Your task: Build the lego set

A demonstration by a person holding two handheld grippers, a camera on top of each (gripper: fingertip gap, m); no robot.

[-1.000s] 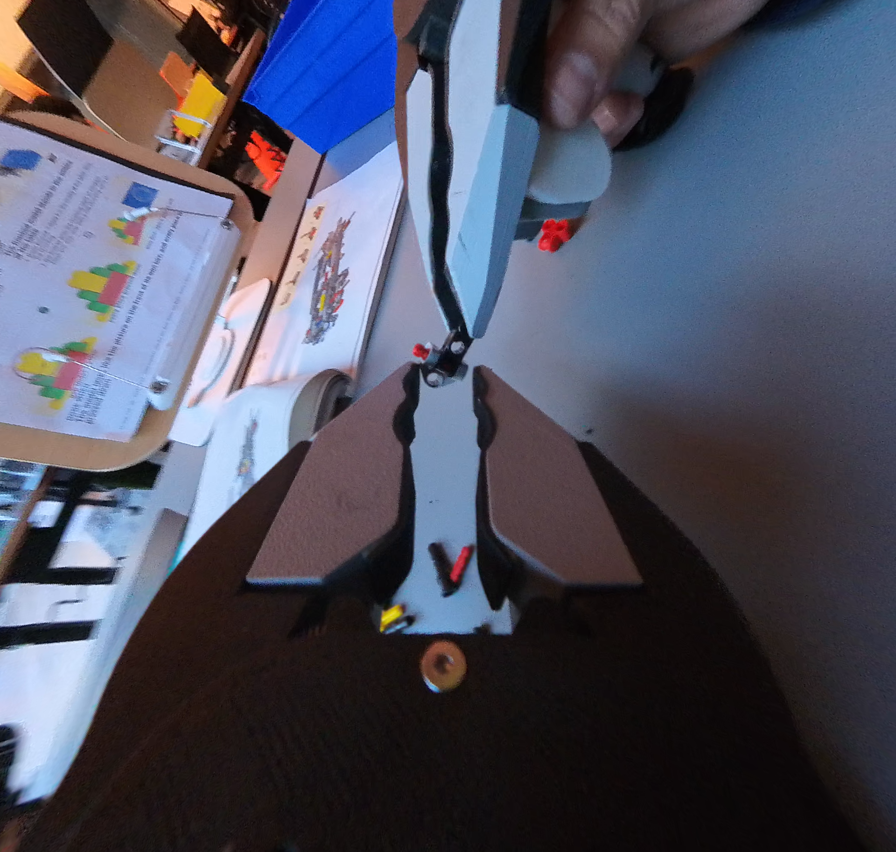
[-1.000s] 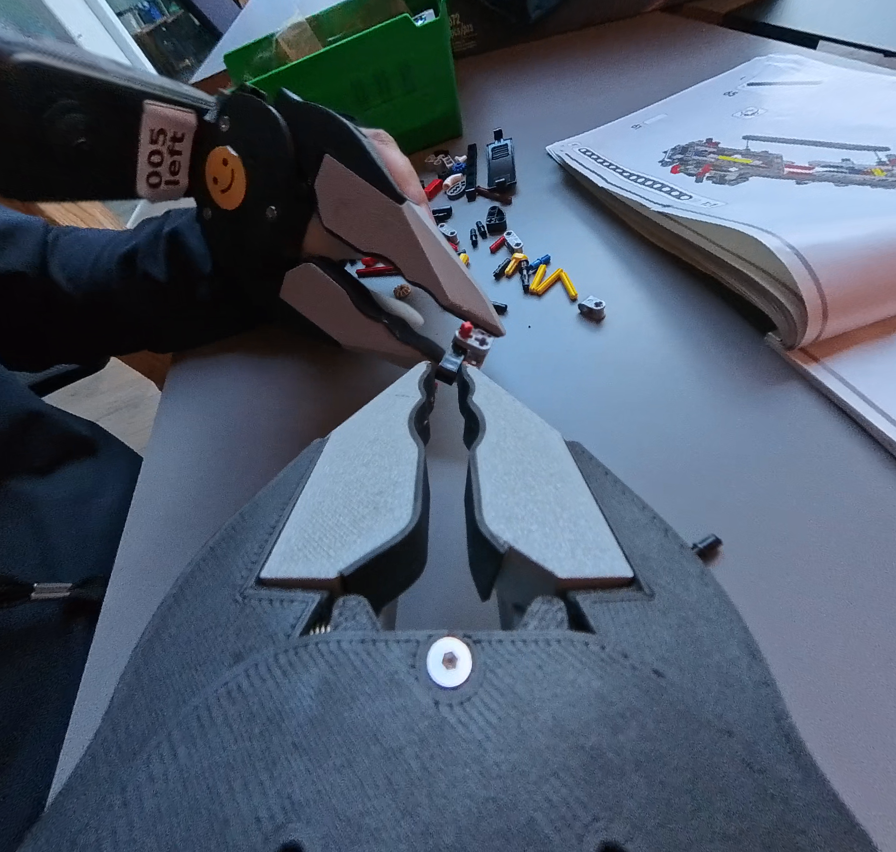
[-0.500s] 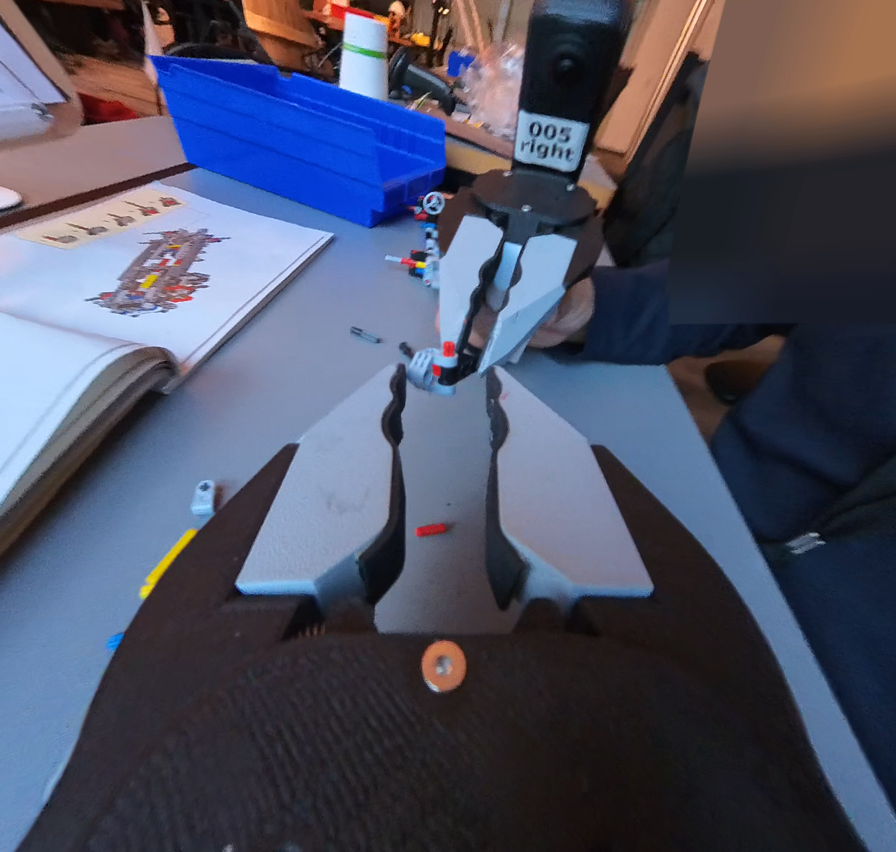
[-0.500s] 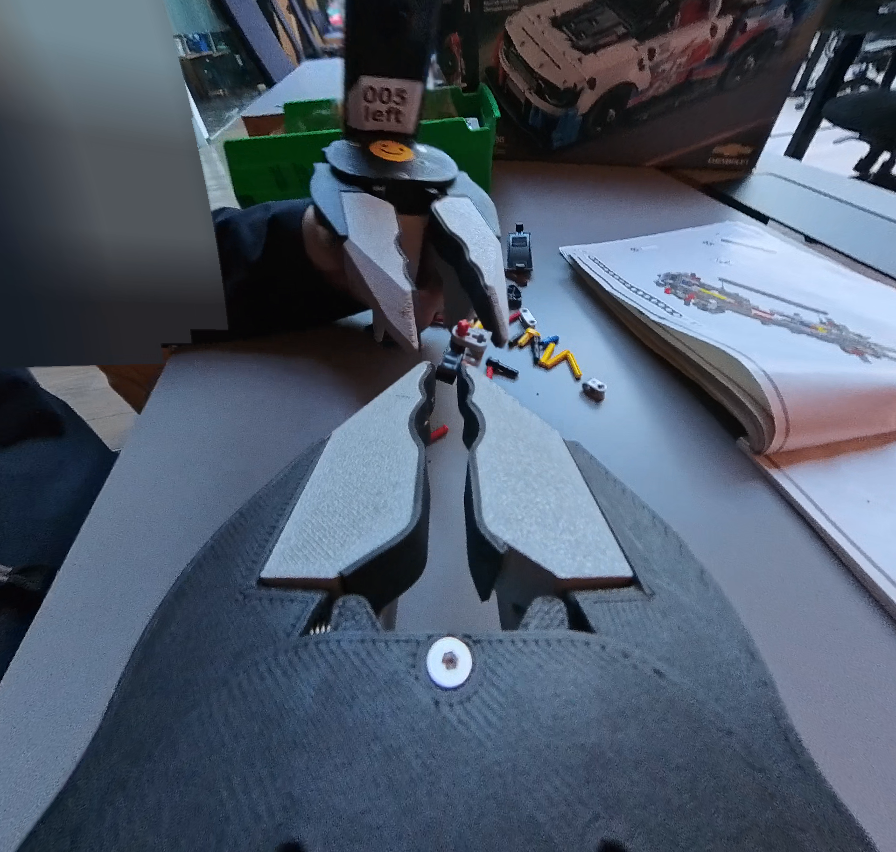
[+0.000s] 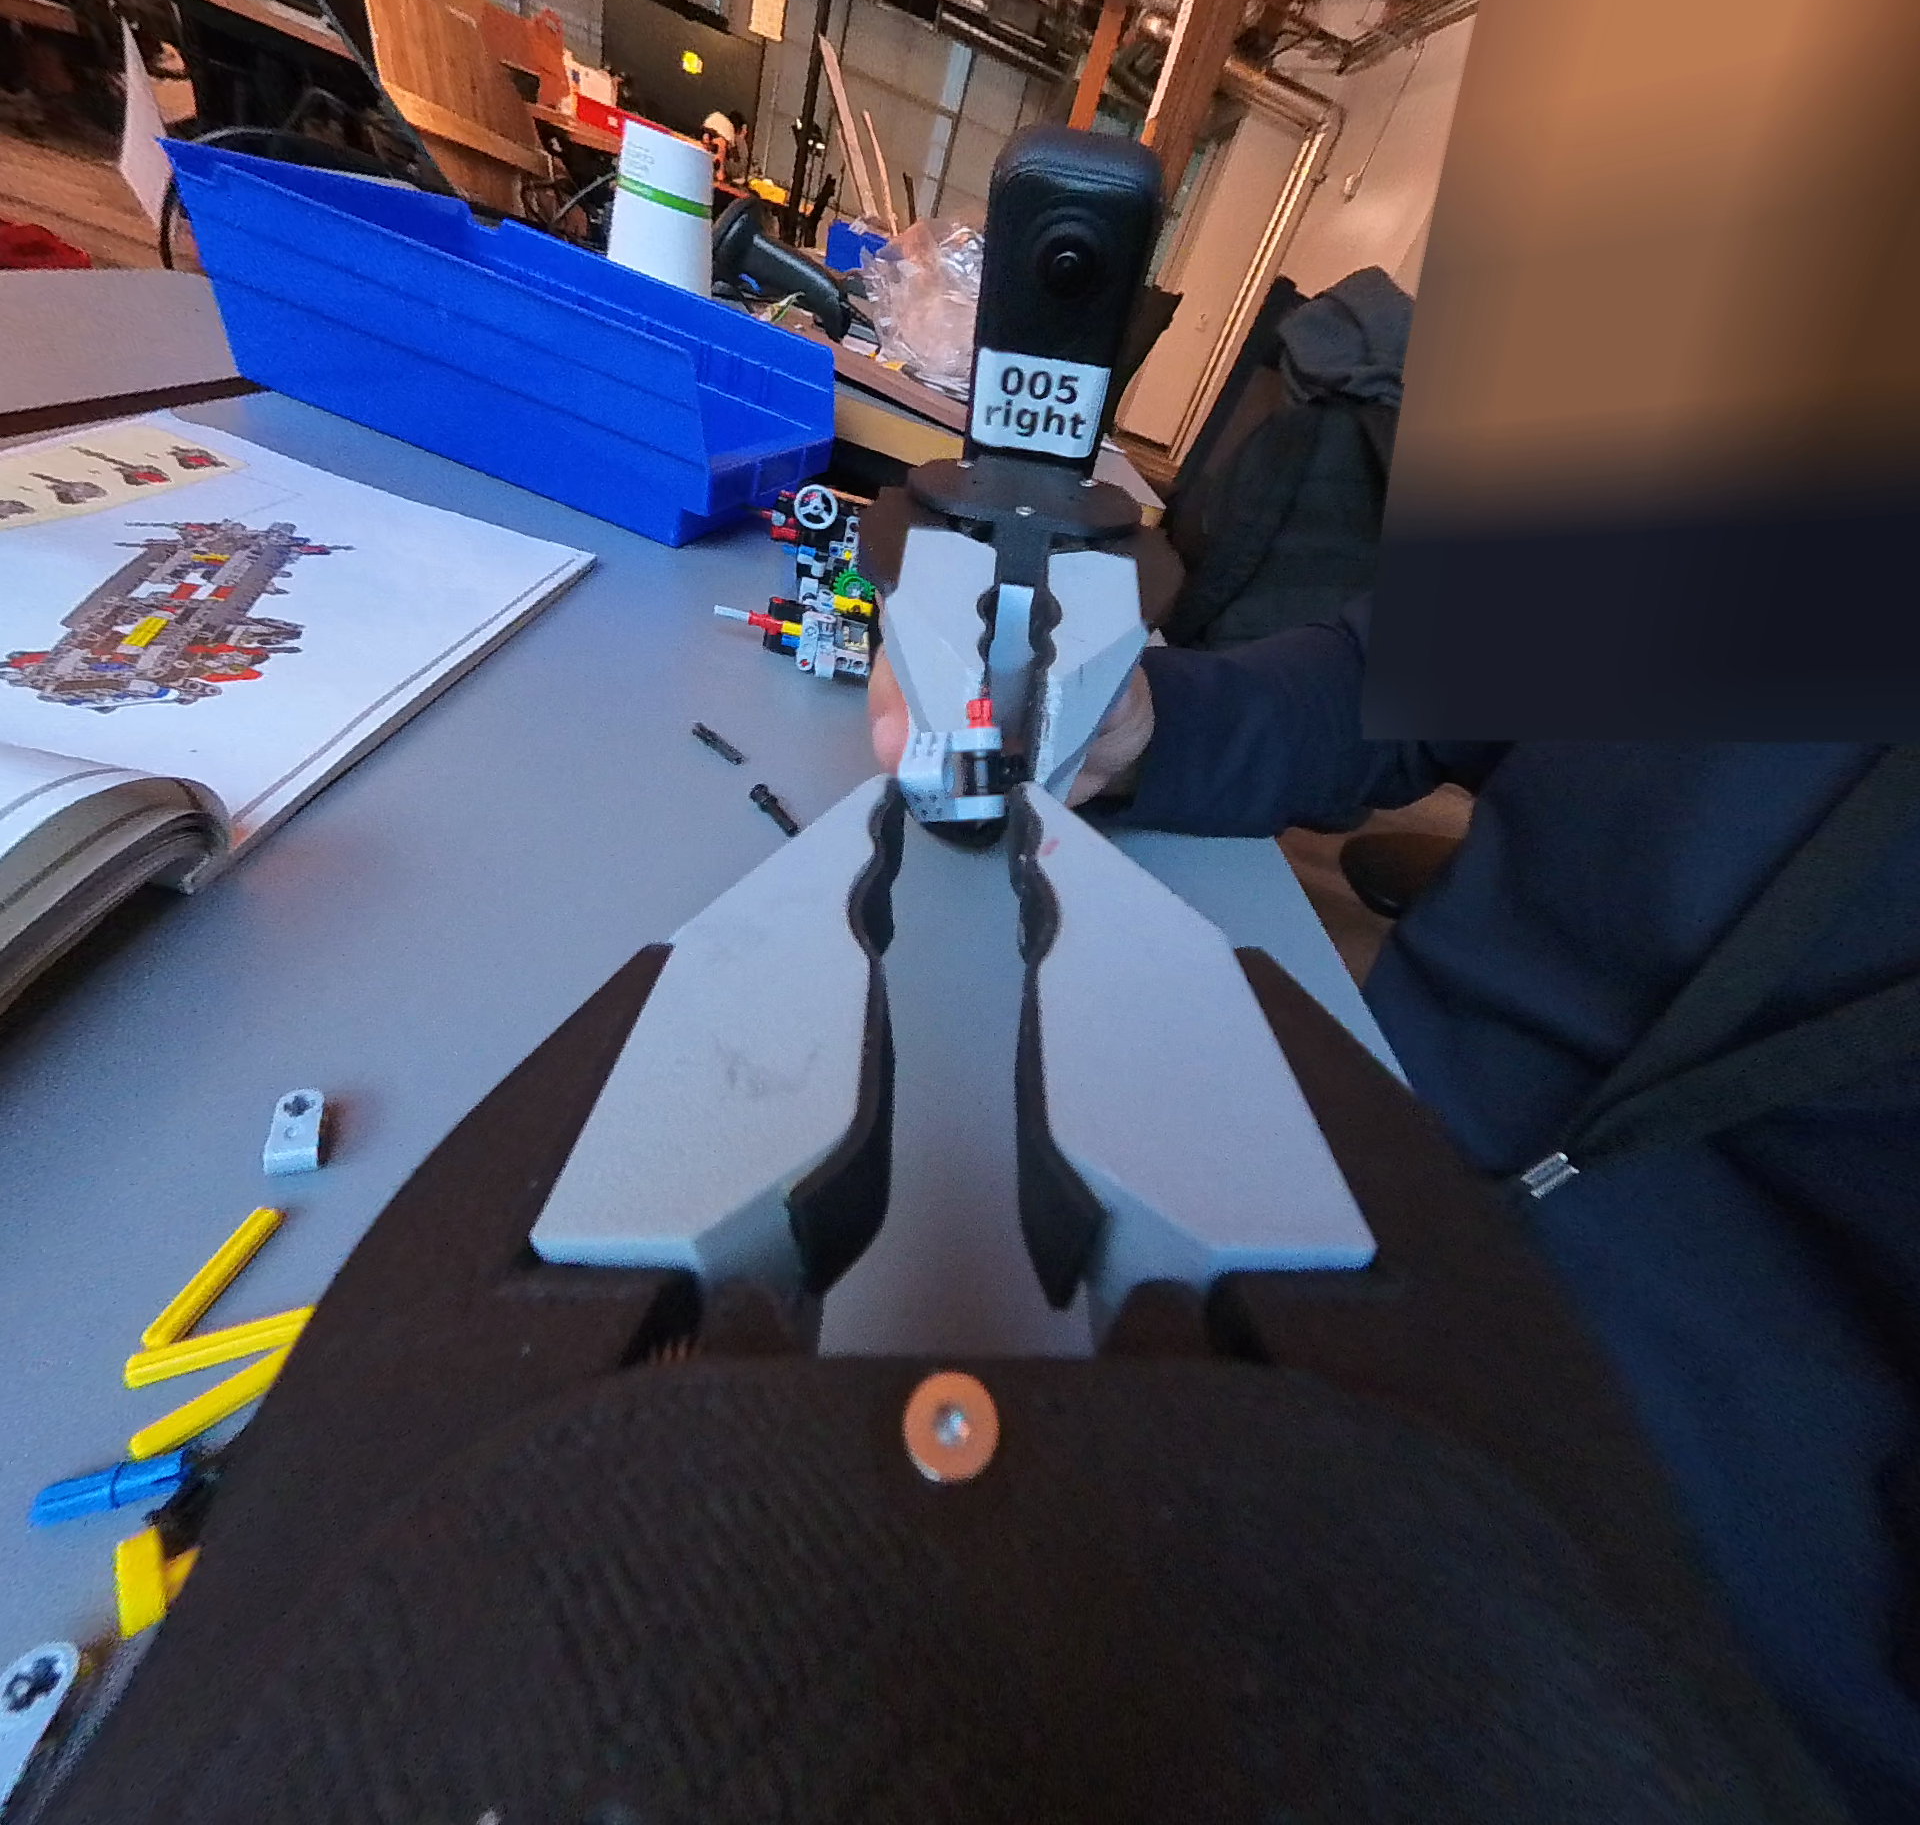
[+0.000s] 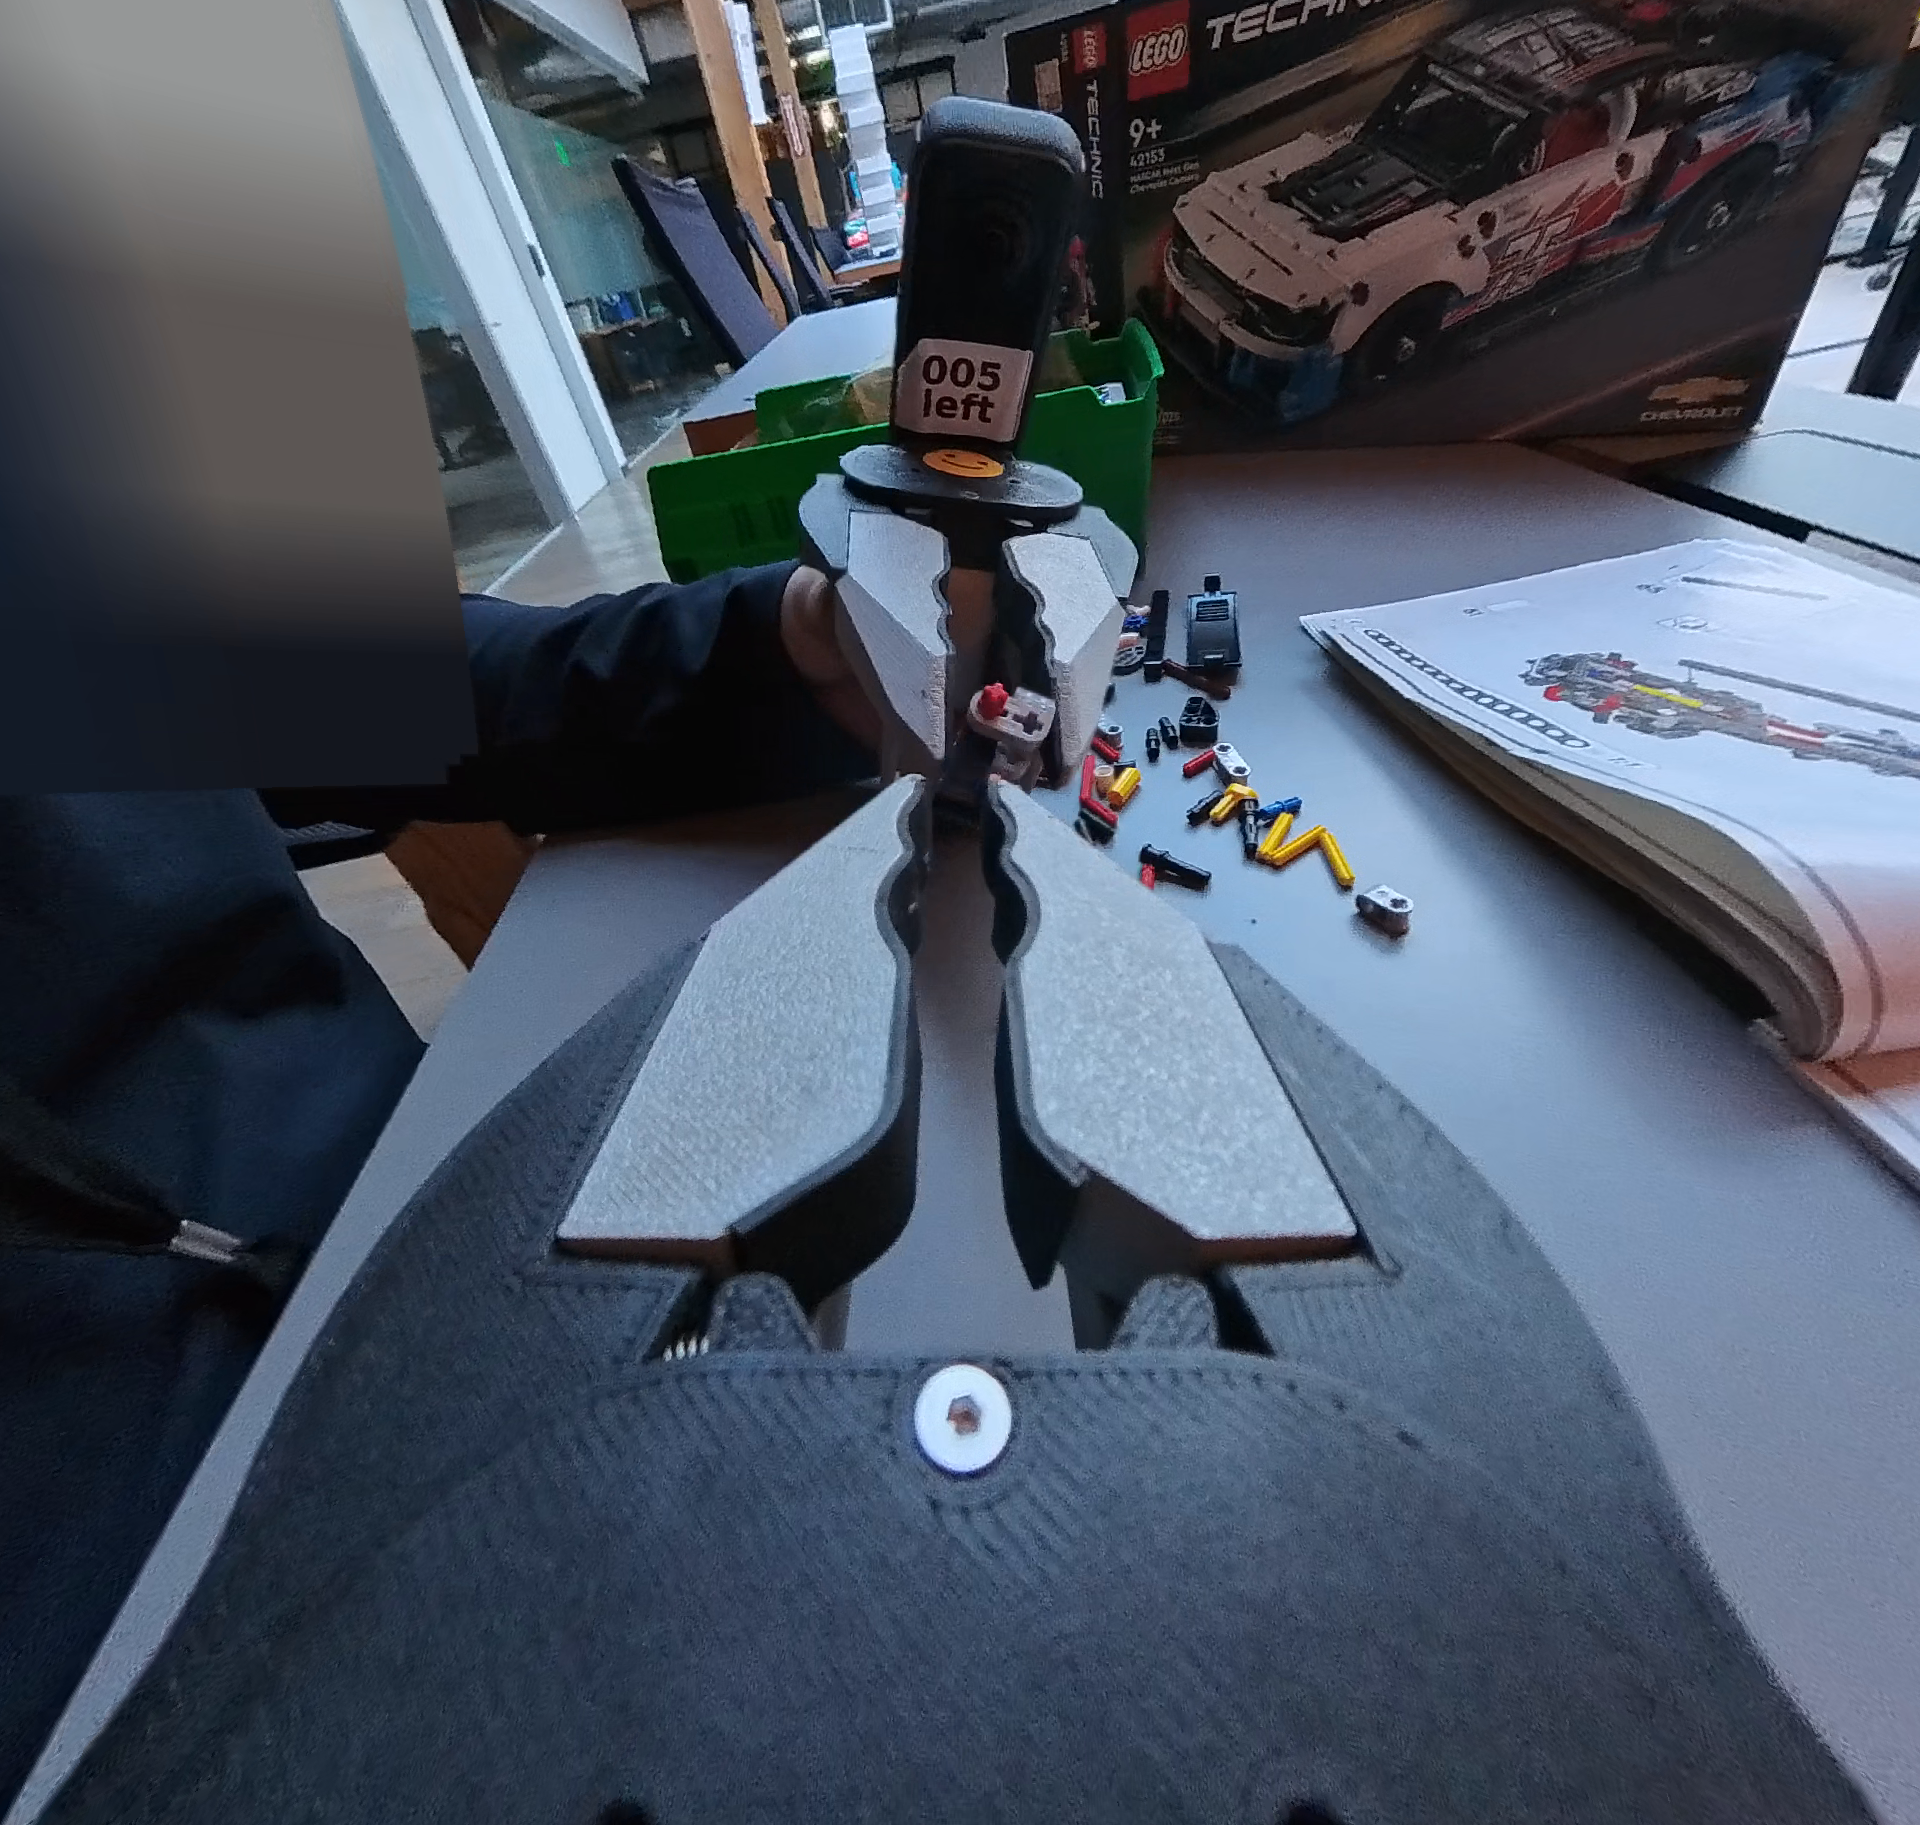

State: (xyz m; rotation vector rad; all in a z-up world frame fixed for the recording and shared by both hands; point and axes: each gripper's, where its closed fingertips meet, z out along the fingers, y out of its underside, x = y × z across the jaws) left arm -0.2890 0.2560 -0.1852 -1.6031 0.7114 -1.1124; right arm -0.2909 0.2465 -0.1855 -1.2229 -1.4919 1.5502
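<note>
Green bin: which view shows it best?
The right wrist view. The green bin stands at the table's far edge behind the left gripper, which hides its middle; its front wall and rim show on both sides. The left wrist view does not show it at all; only a blue bin appears there.

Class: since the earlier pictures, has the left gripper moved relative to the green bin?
Yes. In the right wrist view, the left gripper swung from lying leftward to upright in front of the green bin.
</note>
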